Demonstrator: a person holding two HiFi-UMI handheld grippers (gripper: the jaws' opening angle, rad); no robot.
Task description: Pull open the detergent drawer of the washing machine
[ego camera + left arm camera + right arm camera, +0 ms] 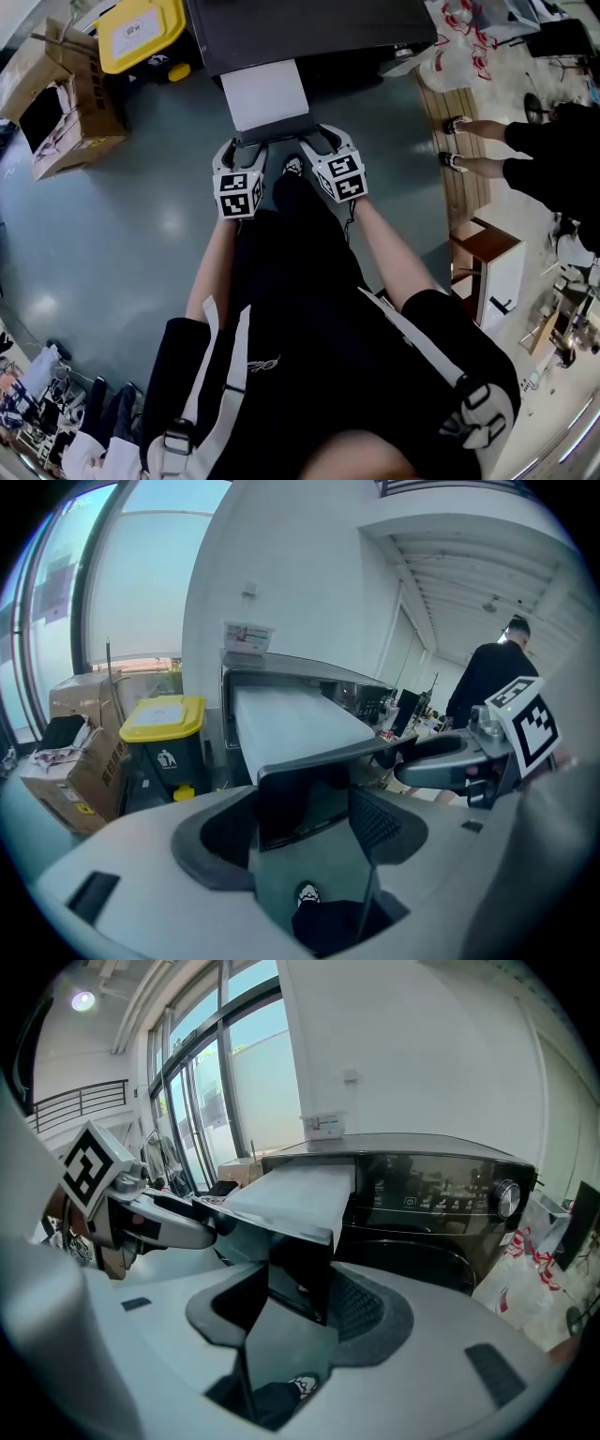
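Observation:
The dark washing machine (309, 33) stands at the top of the head view, its control panel (441, 1194) showing in the right gripper view. Its detergent drawer (265, 94) is pulled far out, pale on top, with a dark front panel (300, 803). My left gripper (246, 148) sits at the panel's left corner and my right gripper (317, 142) at its right corner (298, 1274). Each pair of jaws stands apart with a corner of the panel between them. I see no pad pressing on it.
A yellow-lidded bin (141, 33) and an open cardboard box (66, 103) stand left of the machine. At the right are plastic bags (464, 47), a standing person's legs (525, 150) and a small wooden stand (492, 267). My shoe (307, 894) shows below the drawer.

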